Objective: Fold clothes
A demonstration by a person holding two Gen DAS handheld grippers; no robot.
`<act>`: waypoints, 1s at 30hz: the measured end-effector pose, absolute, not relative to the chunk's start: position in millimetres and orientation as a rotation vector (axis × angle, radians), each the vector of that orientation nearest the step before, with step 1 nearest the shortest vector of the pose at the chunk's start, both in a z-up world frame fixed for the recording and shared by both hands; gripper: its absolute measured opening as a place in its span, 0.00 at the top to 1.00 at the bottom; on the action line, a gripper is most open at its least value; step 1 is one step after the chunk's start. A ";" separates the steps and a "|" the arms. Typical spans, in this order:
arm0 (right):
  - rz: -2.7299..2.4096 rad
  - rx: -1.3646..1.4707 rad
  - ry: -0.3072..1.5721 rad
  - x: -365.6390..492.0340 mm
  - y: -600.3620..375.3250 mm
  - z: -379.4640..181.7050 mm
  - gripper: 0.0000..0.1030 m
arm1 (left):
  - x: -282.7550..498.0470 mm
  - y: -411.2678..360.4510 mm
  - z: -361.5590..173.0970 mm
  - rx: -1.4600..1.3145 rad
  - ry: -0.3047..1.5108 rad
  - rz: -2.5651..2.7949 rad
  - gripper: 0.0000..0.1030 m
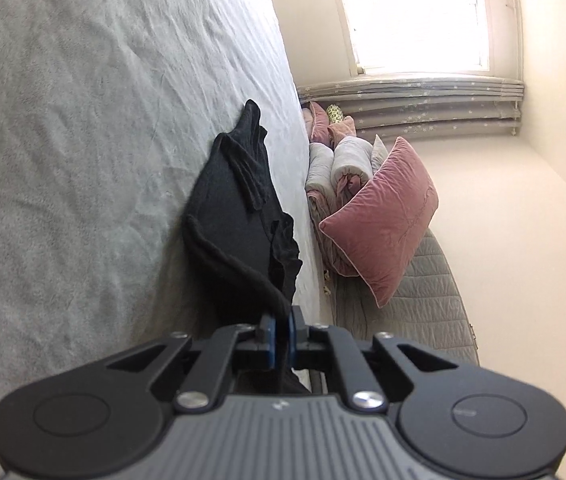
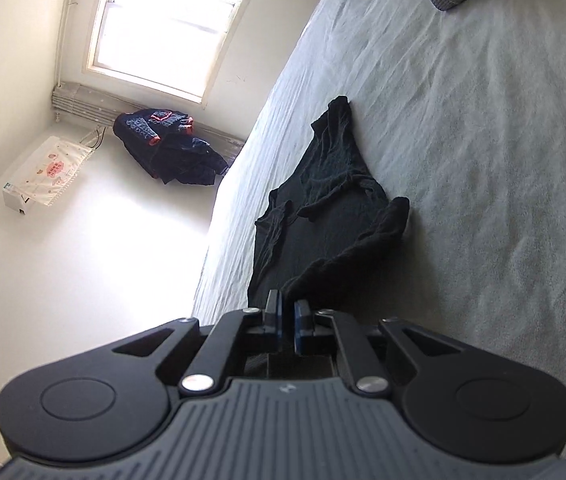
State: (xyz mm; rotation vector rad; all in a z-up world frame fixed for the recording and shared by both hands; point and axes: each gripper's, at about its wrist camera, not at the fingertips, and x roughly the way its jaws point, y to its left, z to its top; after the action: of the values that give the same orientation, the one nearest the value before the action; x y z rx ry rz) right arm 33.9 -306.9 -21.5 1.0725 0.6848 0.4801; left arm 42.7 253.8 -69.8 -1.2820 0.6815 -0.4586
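A: What was the state of the left gripper [image 1: 281,326]?

B: Its jaws were pressed together on a bunched edge of the black garment [image 1: 239,216]. The cloth ran up from between the blue pads [image 1: 270,340] and out onto the bed [image 1: 83,140].

A: And the right gripper [image 2: 288,320]?

B: Its blue pads [image 2: 300,330] stood a narrow gap apart. Black cloth lay right at the tips, but the view did not show whether any of it was pinched, so its grip could not be determined.

A: Where was the black garment [image 2: 323,208]?

B: It lay crumpled on the pale grey bed [image 2: 483,160], near the mattress edge, with one narrow end stretching away from both grippers and the near end gathered at their tips.

A: What else was in view?

B: In the left wrist view, a pink cushion [image 1: 383,220] leaned against rolled bedding [image 1: 343,164] beside the bed, below a bright window [image 1: 411,12]. In the right wrist view, a dark blue jacket [image 2: 171,144] with red trim lay beside the bed, near a white unit [image 2: 43,176] on the wall.
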 end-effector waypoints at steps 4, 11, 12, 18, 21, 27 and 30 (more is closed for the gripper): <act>0.470 1.092 0.638 58.1 -304.0 -14.4 0.92 | 67.4 255.4 -63.4 -1.322 0.626 -0.432 0.95; 0.426 1.150 0.581 107.5 -305.7 -16.6 0.92 | 121.4 248.5 -58.8 -1.360 0.579 -0.393 0.95; 0.419 1.156 0.579 114.0 -305.8 -17.7 0.92 | 129.5 247.1 -58.5 -1.360 0.577 -0.388 0.95; 0.402 1.150 0.576 155.8 -304.0 -26.1 0.92 | 177.2 242.3 -61.2 -1.337 0.565 -0.338 0.95; 0.384 1.146 0.589 172.8 -304.0 -34.9 0.92 | 196.6 240.0 -70.5 -1.328 0.578 -0.307 0.95; 0.337 1.167 0.636 200.7 -307.9 -59.5 0.92 | 227.0 238.6 -94.5 -1.341 0.596 -0.248 0.94; 0.317 1.191 0.660 205.1 -311.6 -71.2 0.85 | 232.9 241.8 -104.7 -1.359 0.597 -0.226 0.94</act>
State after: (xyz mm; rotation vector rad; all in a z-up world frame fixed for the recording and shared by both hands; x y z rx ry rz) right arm 205.1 -311.6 -71.2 1.1906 0.6601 0.3172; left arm 232.9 241.8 -104.7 -1.3587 0.5965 -0.2261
